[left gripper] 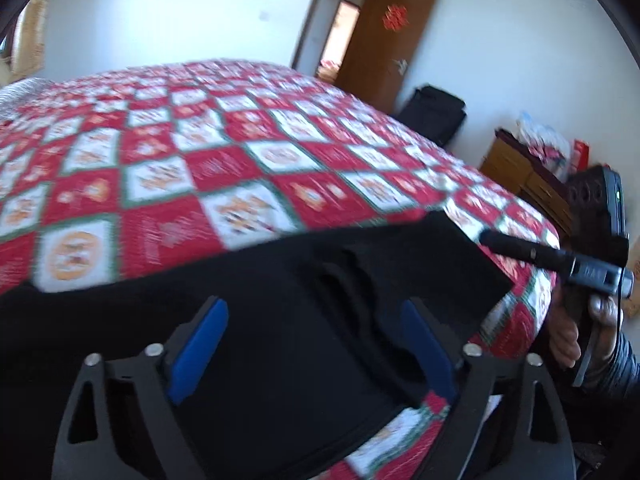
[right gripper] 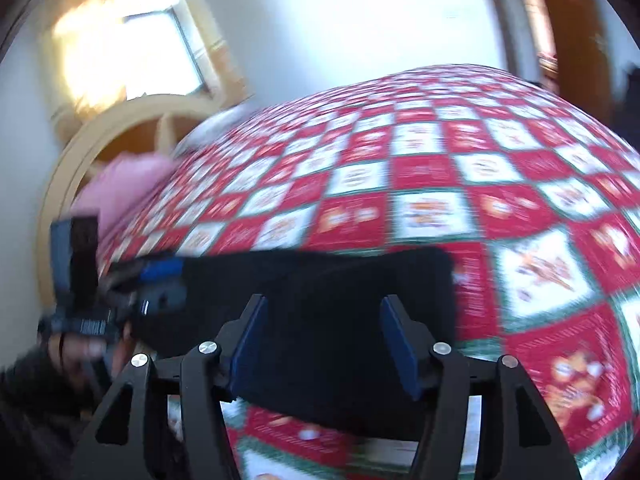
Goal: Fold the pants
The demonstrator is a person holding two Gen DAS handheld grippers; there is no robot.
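Observation:
The black pants (left gripper: 280,304) lie flat near the front edge of a bed with a red, white and green checked quilt (left gripper: 224,152). My left gripper (left gripper: 316,312) is open, its blue pads (left gripper: 200,352) spread over the pants with nothing between them. The right gripper (left gripper: 492,240) shows at the right edge of the pants in the left wrist view. In the right wrist view the pants (right gripper: 360,320) form a folded rectangle on the quilt (right gripper: 460,184). My right gripper (right gripper: 324,312) is open above them. The left gripper (right gripper: 160,276) shows at their left end.
An open wooden door (left gripper: 384,40), a black bag (left gripper: 436,112) and a wooden cabinet (left gripper: 520,168) stand right of the bed. A pink pillow (right gripper: 124,188), a rounded headboard (right gripper: 80,152) and a bright window (right gripper: 136,48) are at the bed's left. Both views are motion-blurred.

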